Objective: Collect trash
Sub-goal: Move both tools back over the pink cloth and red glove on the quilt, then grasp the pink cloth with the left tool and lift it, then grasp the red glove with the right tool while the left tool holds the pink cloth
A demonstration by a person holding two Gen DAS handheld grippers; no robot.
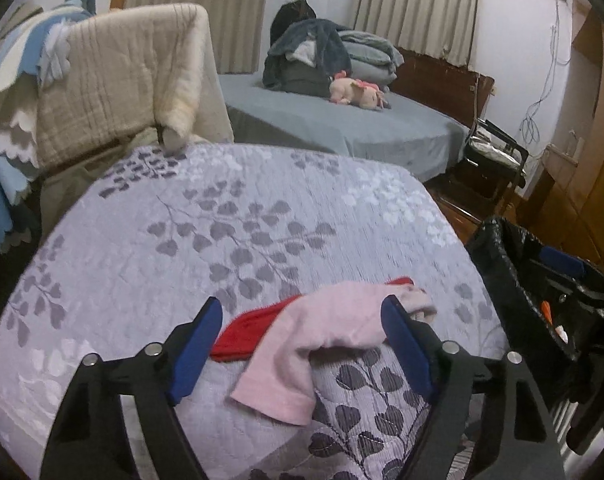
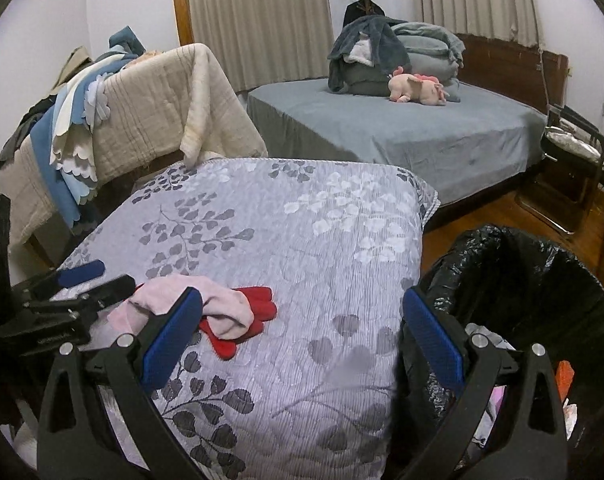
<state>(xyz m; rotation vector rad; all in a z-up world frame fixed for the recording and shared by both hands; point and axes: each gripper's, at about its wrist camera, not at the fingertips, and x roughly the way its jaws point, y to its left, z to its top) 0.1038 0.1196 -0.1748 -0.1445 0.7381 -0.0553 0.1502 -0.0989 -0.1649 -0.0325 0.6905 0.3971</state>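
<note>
Bedroom setting: quilted leaf-print bed [image 1: 230, 248] in front, grey bed [image 1: 341, 128] behind, wood floor. Left tool [image 1: 302, 344] spread wide, blue pads either side of a pink sock [image 1: 333, 320] without pressing it; nothing gripped. Sock lies on the quilt, draped over a red glove [image 1: 254, 328], both near the bed's front edge. Right tool [image 2: 302, 344] also spread and empty, hanging over bare quilt between the sock pile and a black-lined bin [image 2: 541, 280]. Bin stands on the floor just beside the bed's right edge; inside it some scraps show, an orange bit and pale pieces, so part of the collecting looks done. Left to do, by my reading: sock and glove remain on the bed, neither lifted. Next step probably closing the left tool on the sock, then carrying it to the bin.
</note>
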